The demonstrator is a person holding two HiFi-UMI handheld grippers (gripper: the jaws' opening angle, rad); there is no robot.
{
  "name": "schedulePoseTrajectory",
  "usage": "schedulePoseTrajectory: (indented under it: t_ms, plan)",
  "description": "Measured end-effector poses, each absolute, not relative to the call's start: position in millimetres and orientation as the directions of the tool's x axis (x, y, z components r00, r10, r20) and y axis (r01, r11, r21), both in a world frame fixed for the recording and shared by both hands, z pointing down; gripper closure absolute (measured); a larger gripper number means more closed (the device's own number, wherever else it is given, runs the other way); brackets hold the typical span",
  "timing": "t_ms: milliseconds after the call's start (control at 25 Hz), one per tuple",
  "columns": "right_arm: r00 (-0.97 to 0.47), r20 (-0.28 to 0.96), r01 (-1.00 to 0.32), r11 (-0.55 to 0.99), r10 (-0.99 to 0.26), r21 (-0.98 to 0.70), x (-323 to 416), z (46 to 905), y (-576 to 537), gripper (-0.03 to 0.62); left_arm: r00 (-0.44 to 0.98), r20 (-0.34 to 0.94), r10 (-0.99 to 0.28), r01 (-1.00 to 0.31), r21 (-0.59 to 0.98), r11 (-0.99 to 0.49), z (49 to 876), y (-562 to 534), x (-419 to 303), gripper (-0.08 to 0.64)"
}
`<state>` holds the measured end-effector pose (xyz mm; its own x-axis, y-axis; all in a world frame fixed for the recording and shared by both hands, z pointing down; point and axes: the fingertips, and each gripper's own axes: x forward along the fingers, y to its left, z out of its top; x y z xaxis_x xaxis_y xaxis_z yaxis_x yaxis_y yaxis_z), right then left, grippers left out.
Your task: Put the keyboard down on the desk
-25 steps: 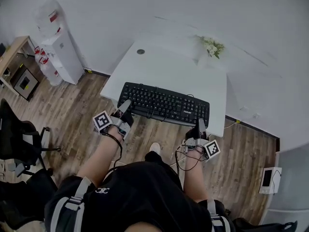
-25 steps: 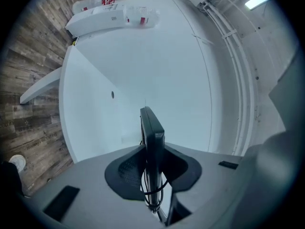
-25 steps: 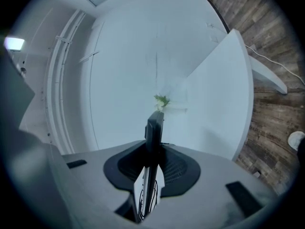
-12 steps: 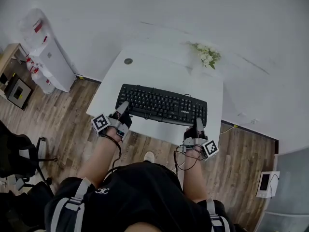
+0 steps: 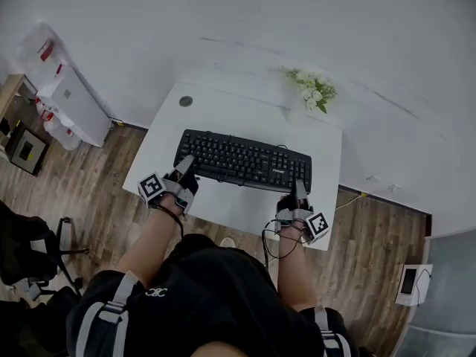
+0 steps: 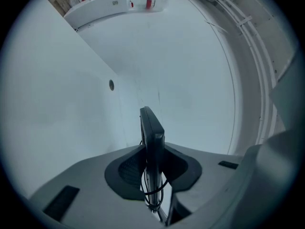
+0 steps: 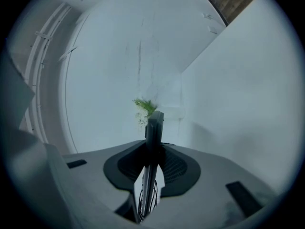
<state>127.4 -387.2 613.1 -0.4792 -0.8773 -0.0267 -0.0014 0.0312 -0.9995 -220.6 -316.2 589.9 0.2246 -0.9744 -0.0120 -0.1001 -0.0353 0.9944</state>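
Holding keyboard (image 5: 242, 161) by near edge: left tool (image 5: 184, 166) pinches left end, right tool (image 5: 298, 192) pinches right end, both narrow, clamped on thin rim. Keyboard sits over middle of white surface (image 5: 223, 110); touching or not, cannot tell.

Guess: light, stiff plastic, long, so 2 end grips keep it flat. Smooth rim may slip; set down soft, keys may pop.

Surface bare but for flowers (image 5: 311, 91) at far corner and small round hole (image 5: 185, 101). Wood floor (image 5: 97, 177), white wall (image 5: 297, 21), cooler (image 5: 67, 103) at left.

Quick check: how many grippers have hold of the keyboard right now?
2. The left gripper clamps the keyboard at its near left corner; the right gripper clamps its near right edge. Both are over the white desk. No others are in view.
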Motion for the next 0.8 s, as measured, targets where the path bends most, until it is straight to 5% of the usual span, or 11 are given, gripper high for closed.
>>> schedulePoseTrajectory:
  t_ms: [800]
  plan:
    - [-0.427,0.239,-0.099,-0.218,-0.872,-0.971,104.8,698.4,-460.0,0.515,0.289,0.177,-0.941,-0.045,0.984,0.171,682.1,-412.5,-252.3,0.479]
